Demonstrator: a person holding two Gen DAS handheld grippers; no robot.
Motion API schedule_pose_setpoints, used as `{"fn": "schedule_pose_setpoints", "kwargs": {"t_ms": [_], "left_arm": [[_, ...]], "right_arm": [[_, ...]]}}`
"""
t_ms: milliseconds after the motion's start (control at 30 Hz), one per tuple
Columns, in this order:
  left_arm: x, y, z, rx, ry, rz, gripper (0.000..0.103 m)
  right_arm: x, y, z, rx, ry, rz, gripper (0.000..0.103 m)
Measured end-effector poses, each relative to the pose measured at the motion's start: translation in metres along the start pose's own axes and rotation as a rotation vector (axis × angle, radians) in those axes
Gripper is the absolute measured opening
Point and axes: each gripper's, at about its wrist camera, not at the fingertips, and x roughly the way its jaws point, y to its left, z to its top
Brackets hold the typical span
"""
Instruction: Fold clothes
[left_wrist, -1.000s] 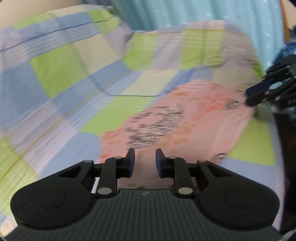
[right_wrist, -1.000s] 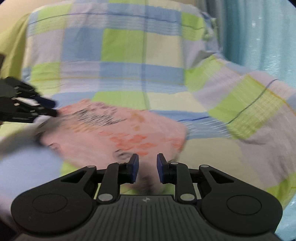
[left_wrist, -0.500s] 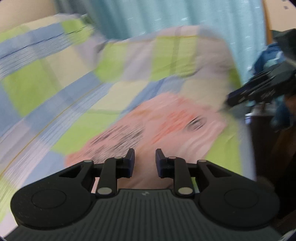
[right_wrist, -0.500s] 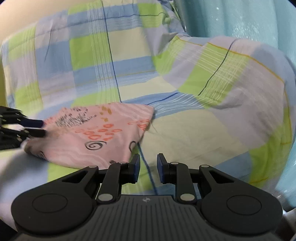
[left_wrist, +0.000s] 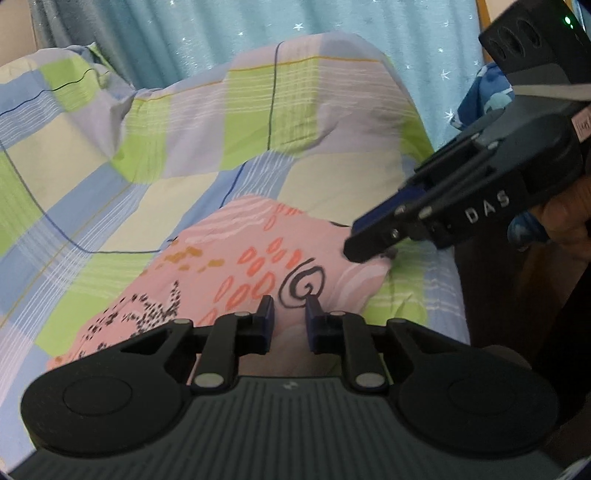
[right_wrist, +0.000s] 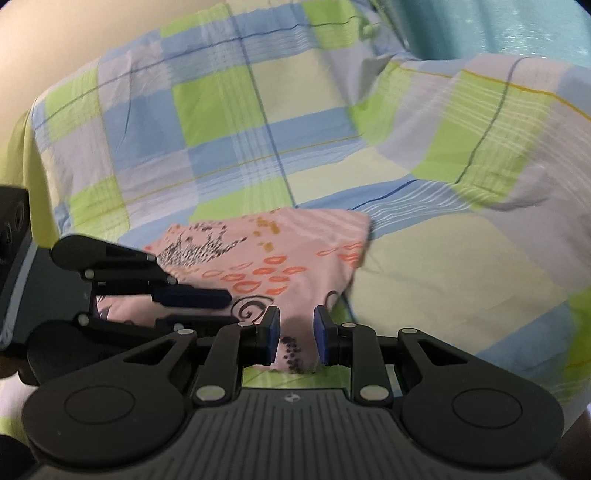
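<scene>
A folded pink garment (left_wrist: 236, 269) with orange ovals, a black spiral and black speckles lies on the checked bedsheet (left_wrist: 110, 184). My left gripper (left_wrist: 290, 317) is open, its jaws a finger-width apart, low over the garment's near edge. My right gripper (left_wrist: 354, 243) shows in the left wrist view at the garment's right corner. In the right wrist view my right gripper (right_wrist: 295, 332) is open over the garment's near corner (right_wrist: 295, 277), with cloth between its pads. The left gripper (right_wrist: 199, 297) comes in from the left over the same garment.
A blue, green and cream checked sheet (right_wrist: 258, 147) covers the bed and bunches into a ridge (left_wrist: 295, 110) behind the garment. A light-blue curtain with white stars (left_wrist: 221, 40) hangs behind. The bed's right edge drops to dark floor (left_wrist: 517, 295). A blue patterned cloth (left_wrist: 487, 92) lies at far right.
Both grippers have come closer together over the pink garment. The right gripper has swung in to the garment's right corner. Both stay open.
</scene>
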Motion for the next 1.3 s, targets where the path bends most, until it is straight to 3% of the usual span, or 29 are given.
{"fn": "schedule_pose_setpoints", "kwargs": {"t_ms": [167, 533, 667, 733, 800, 867, 1000, 1300], "left_arm": [[-0.006, 0.007, -0.006, -0.023, 0.018, 0.006, 0.016], [-0.006, 0.006, -0.005, -0.02, 0.026, 0.013, 0.015], [-0.015, 0.024, -0.014, -0.057, 0.032, 0.056, 0.015], [-0.02, 0.032, -0.019, -0.075, 0.034, 0.077, 0.016], [-0.024, 0.041, -0.023, -0.093, 0.037, 0.099, 0.016], [-0.029, 0.05, -0.028, -0.112, 0.04, 0.12, 0.016], [-0.038, 0.067, -0.037, -0.148, 0.045, 0.163, 0.017], [-0.057, 0.113, -0.081, -0.186, 0.103, 0.257, 0.024]], "right_arm": [[0.011, 0.005, -0.007, -0.031, 0.046, -0.02, 0.025], [0.012, 0.0, -0.008, -0.001, 0.052, -0.053, 0.025], [0.012, 0.003, -0.005, -0.003, 0.066, -0.07, 0.026], [0.011, 0.005, -0.004, -0.014, 0.069, -0.096, 0.027], [0.007, 0.003, -0.002, -0.015, 0.052, -0.18, 0.027], [0.001, -0.007, 0.0, 0.04, 0.01, -0.22, 0.028], [-0.001, -0.011, 0.004, 0.037, -0.069, -0.21, 0.028], [0.037, 0.019, 0.018, -0.092, 0.01, -0.096, 0.028]]}}
